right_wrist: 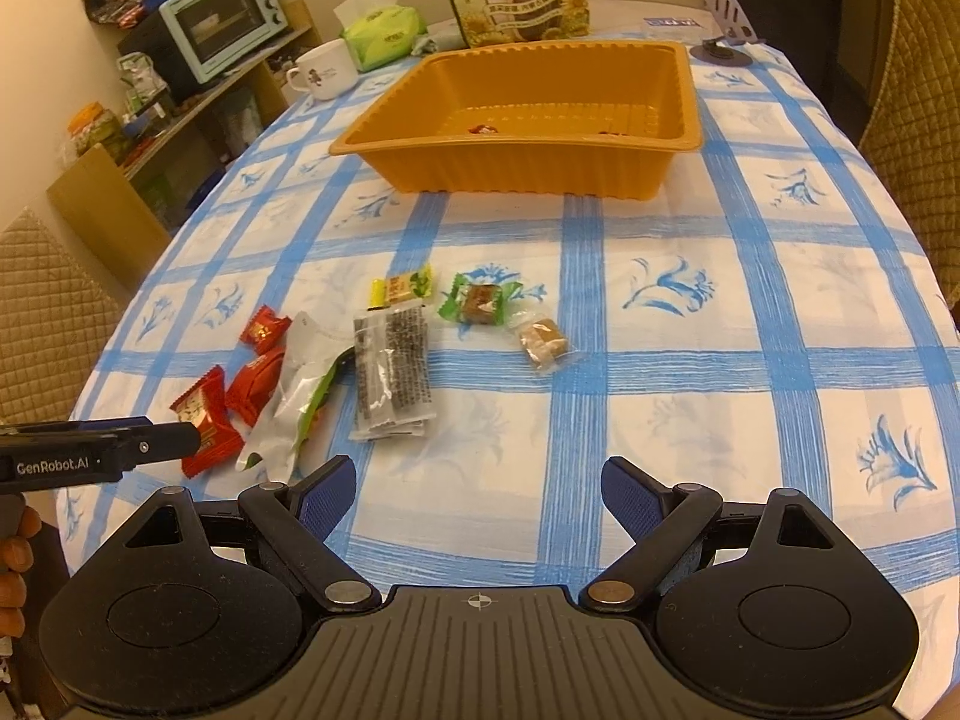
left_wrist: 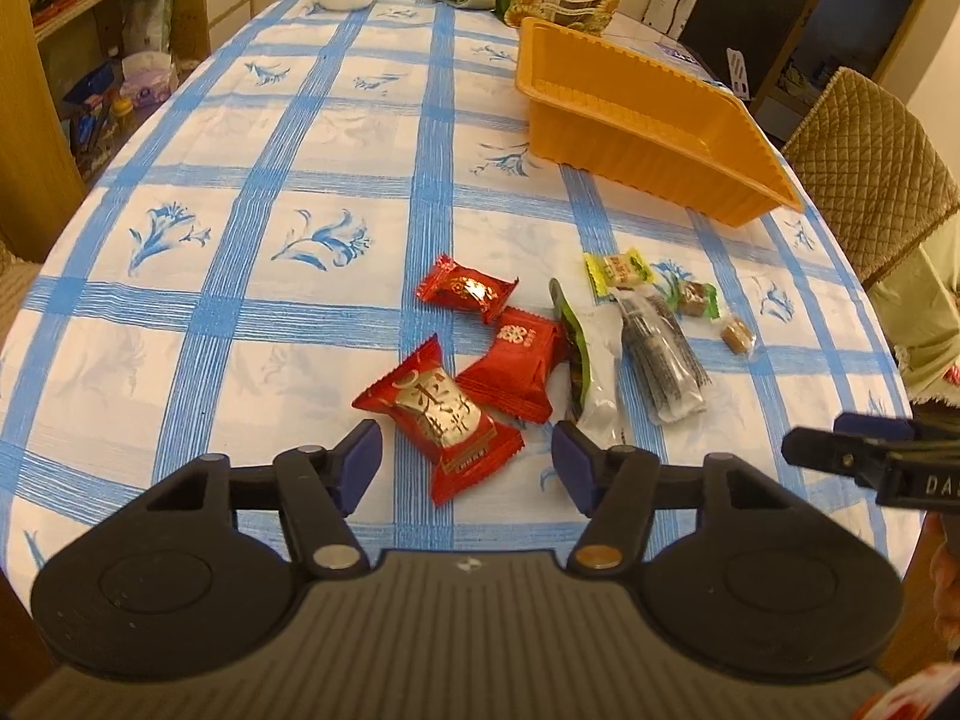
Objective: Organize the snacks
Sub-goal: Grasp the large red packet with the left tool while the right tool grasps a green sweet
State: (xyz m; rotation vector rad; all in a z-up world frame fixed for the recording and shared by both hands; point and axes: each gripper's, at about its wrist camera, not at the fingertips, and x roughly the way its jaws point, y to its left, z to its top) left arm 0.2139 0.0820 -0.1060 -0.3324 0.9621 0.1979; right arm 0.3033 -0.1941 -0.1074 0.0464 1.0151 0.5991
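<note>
Blue-checked tablecloth (right_wrist: 690, 360) carries an orange tray (right_wrist: 516, 120) at its far side, well apart from the loose snacks. Nearer, the left gripper (left_wrist: 467, 465) has its jaws apart around a red candy packet (left_wrist: 441, 420), not pressing it. Beside it, the right gripper (right_wrist: 477, 501) hangs wide open over bare cloth.

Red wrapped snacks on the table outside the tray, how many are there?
3: red foil-wrapped candy farthest from the camera, red square packet just nearer, red printed packet nearest, between the left tool's jaws. More may lie in the tray.
</note>
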